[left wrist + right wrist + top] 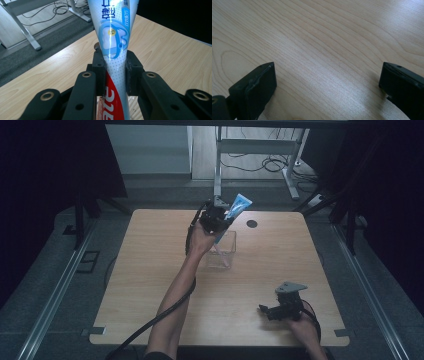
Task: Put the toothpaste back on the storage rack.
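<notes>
A blue, white and red toothpaste tube (236, 208) stands tilted above a clear square container (221, 250) near the table's middle. My left gripper (218, 218) is shut on the tube, held just over the container's far rim. In the left gripper view the tube (114, 40) runs up between the jaws, whose pads (99, 67) press its narrow middle. My right gripper (265, 310) rests low at the table's near right, jaws pointing left. In the right gripper view its jaws stand wide apart over bare wood, with its midpoint (327, 80) over nothing.
The wooden table (150, 270) has a round black grommet hole (251, 224) behind the container. White desk legs (217, 165) and loose cables (270, 162) lie on the floor beyond the far edge. A black cable (165, 312) trails along the left forearm.
</notes>
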`<state>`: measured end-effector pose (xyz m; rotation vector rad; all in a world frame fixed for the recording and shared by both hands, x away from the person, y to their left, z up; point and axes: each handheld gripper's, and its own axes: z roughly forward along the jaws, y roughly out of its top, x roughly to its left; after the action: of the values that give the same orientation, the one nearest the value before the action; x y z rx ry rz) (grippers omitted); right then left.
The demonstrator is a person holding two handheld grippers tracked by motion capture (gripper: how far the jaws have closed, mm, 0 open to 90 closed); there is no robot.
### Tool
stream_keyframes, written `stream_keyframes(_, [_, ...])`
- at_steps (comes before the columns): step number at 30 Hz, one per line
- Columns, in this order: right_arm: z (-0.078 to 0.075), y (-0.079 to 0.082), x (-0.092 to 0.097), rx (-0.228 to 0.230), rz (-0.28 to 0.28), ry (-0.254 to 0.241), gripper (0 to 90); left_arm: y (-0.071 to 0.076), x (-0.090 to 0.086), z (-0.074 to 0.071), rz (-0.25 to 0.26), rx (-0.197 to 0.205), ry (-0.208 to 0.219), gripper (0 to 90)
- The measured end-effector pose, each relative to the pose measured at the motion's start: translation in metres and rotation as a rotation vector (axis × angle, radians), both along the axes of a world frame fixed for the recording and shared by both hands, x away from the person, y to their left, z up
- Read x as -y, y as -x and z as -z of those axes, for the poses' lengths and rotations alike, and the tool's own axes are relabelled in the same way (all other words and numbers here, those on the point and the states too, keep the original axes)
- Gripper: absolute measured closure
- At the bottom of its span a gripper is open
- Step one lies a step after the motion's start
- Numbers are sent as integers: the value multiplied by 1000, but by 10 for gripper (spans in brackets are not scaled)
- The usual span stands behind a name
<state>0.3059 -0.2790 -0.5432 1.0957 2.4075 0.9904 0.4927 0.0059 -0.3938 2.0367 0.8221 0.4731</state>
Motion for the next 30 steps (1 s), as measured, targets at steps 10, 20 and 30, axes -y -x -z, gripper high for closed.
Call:
stream_keyframes(10, [0,0,0,1,-1,2,8,0,2,16,12,4,0,741])
stream_keyframes(20, [0,0,0,1,-2,3,8,1,2,27,18,2,-16,736])
stream_keyframes(30, [0,0,0,1,-2,2,8,3,5,38,19,-5,-57,732])
